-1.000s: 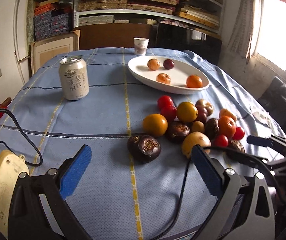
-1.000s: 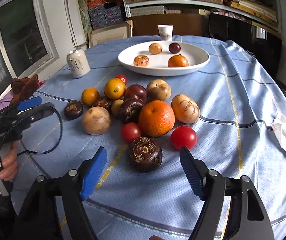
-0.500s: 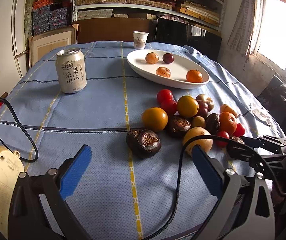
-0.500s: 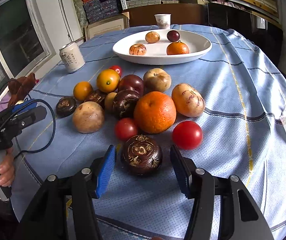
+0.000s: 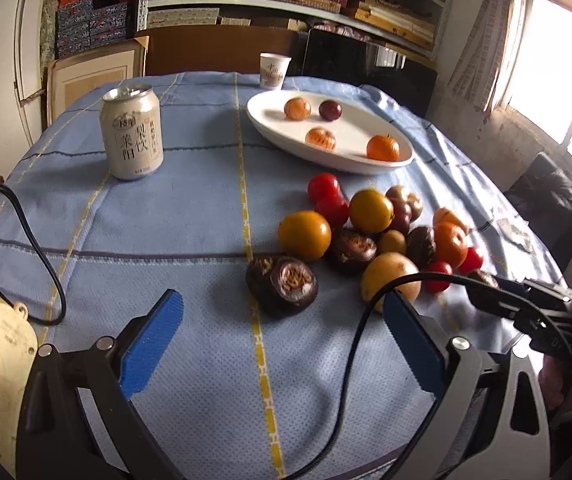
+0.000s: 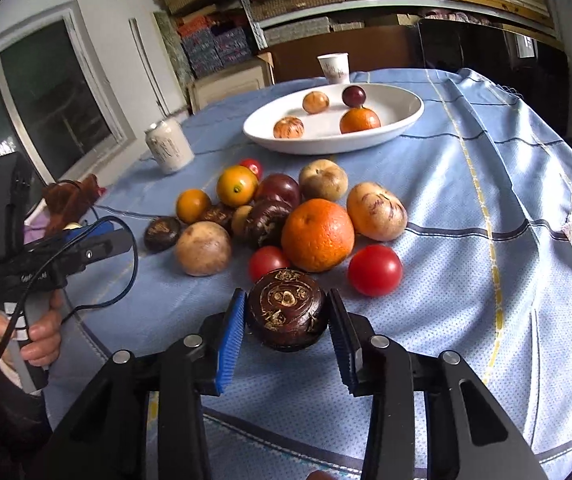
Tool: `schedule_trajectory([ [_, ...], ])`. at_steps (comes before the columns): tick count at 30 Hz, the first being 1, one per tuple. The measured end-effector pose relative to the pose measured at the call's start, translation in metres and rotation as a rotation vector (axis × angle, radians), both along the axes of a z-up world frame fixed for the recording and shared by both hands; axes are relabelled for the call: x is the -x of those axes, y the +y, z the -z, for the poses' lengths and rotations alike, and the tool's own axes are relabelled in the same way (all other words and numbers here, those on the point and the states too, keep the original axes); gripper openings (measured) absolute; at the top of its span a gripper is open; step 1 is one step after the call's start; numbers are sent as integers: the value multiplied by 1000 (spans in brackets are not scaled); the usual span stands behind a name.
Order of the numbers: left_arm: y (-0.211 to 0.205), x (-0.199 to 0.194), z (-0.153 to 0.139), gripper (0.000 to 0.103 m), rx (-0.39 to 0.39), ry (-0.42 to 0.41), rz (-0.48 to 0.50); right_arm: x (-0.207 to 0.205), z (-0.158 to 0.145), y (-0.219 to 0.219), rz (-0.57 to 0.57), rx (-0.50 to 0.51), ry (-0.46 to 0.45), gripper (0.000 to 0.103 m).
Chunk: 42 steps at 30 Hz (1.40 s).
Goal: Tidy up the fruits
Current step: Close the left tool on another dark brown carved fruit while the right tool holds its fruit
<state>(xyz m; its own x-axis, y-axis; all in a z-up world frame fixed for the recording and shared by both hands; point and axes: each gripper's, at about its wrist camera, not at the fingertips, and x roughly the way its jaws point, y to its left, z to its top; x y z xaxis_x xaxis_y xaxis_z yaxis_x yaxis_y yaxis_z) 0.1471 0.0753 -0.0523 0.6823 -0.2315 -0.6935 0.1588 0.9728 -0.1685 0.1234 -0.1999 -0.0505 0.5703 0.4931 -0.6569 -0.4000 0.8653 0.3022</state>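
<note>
Left wrist view: The left gripper hovers over the near edge of the table, fingers spread wide and released, nothing between the blue pads. A dark brown fruit lies just beyond the fingertips on the blue cloth. The pile of loose fruit sits toward the right edge. The white plate stands near the far edge and carries four fruits. A drink can stands upright toward the far left; a paper cup stands at the far edge. The right gripper enters at the right edge.

Right wrist view: The right gripper is closing on the dark carved fruit, which sits between the pads at the near edge; both pads appear to be touching its sides. A red tomato lies just right of it and a large orange just behind. The plate stands toward the far edge. A hand holds the left gripper at the left edge.
</note>
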Motion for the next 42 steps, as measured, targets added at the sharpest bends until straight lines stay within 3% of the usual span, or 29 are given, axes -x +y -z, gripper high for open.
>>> schedule_trajectory([
  [3, 8, -3, -5, 98, 31, -10, 0, 2, -2, -5, -16, -49, -12, 41],
  [6, 10, -4, -7, 98, 82, 18, 100, 4, -5, -12, -22, -88, -29, 41],
  [9, 5, 3, -7, 98, 15, 27, 164, 3, -6, -19, -8, -116, -32, 41],
  [11, 7, 5, -9, 98, -20, 18, 145, 3, -5, -21, -7, -126, -32, 41],
  [14, 17, -4, -10, 98, 25, 35, 94, 2, -5, -20, -11, -125, -24, 41],
  [16, 14, -12, -9, 98, -6, 35, 63, 2, -4, -19, -10, -117, -22, 41],
  [20, -10, -27, 0, 98, -150, 31, 96, 2, -4, -19, -8, -125, -21, 41],
  [23, -20, -31, 6, 89, -208, 30, 118, 2, -3, -20, -8, -125, -20, 41],
  [25, -23, -35, 11, 73, -218, 45, 135, 2, -3, -19, -12, -124, -21, 41],
  [28, -22, -39, 17, 60, -226, 70, 135, 2, -2, -19, -13, -124, -19, 41],
  [42, -30, -39, 25, 49, -252, 83, 176, 3, -1, -17, -17, -121, -14, 41],
])
